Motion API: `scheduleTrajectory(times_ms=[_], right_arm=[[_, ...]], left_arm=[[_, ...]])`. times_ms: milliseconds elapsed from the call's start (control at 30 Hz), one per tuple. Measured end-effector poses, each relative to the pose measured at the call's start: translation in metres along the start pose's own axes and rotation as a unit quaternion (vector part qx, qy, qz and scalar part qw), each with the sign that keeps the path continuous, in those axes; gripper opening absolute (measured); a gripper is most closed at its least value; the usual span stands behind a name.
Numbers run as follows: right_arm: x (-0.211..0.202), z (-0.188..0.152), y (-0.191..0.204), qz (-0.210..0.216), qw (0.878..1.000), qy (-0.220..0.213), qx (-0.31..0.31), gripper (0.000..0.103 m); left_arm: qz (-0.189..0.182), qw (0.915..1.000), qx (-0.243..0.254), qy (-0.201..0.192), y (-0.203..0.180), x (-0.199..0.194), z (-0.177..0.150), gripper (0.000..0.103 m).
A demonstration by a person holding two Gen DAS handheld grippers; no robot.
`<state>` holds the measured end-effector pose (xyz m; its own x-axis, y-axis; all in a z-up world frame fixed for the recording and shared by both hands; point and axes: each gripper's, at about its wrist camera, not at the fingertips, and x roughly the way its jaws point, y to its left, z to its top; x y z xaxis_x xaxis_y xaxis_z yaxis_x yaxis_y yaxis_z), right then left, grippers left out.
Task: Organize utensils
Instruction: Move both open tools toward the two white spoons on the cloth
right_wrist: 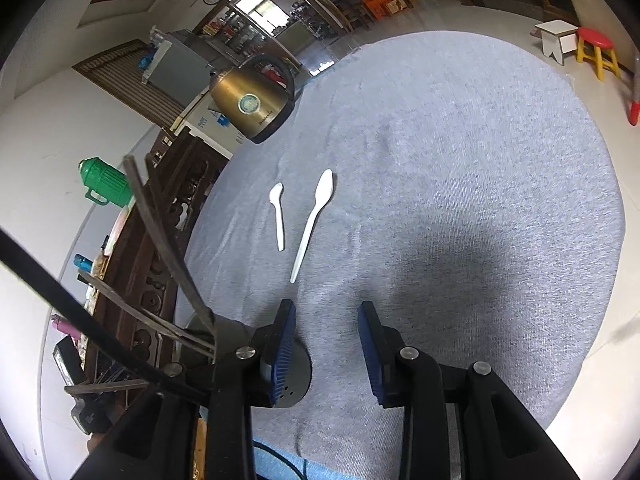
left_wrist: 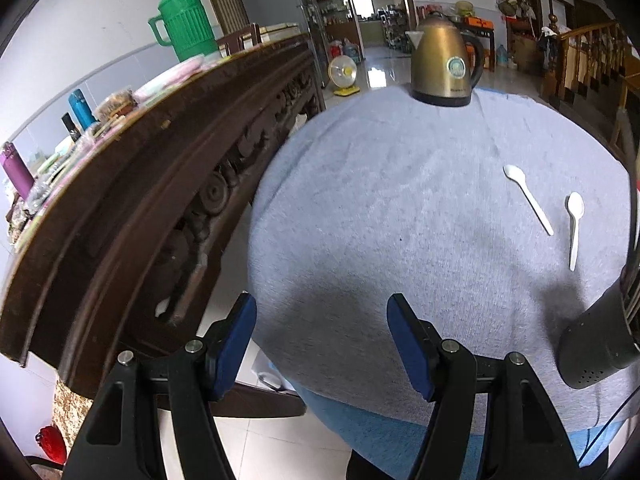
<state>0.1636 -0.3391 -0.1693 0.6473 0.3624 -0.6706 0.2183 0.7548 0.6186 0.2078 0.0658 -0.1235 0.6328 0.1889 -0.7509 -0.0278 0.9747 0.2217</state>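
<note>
Two white plastic spoons are lying on the grey cloth [left_wrist: 380, 208] over the table, a longer spoon [right_wrist: 313, 222] and a shorter spoon [right_wrist: 278, 216] just beside it, not touching, bowls pointing toward the brass-coloured electric kettle [left_wrist: 444, 60] at the far edge. What's hard to read is the dark perforated utensil holder [left_wrist: 596, 340]: from the left wrist view it's chopped off by the right edge of the frame, and from the right wrist view most of it sits behind the gripper finger, so you only get part of its round base with a few little holes. Some thin dark sticks [right_wrist: 168, 248] fan out of it, could be chopsticks, but they're blurry and run out of frame so I can't say for sure. No hands visible at all, just the tools. Left gripper [left_wrist: 322, 344] is angled down over the near edge of the cloth, blue pads spread wide with nothing but cloth between them. Right gripper [right_wrist: 326, 352] also tilts down at the table, its jaws parted more narrowly, empty too, with the spoon handles a bit ahead of its tips and the holder right by its left finger [right_wrist: 282, 354]. Can't tell if that finger actually touches the holder or just overlaps it.
</note>
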Motion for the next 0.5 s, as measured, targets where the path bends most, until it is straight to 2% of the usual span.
scheduleTrajectory(times_ms=[500], right_arm=[[0.02, 0.017, -0.005, -0.024, 1.0, 0.005, 0.002, 0.035]], left_arm=[[-0.013, 0.9998, -0.001, 0.016, -0.004, 0.034, 0.003, 0.068]])
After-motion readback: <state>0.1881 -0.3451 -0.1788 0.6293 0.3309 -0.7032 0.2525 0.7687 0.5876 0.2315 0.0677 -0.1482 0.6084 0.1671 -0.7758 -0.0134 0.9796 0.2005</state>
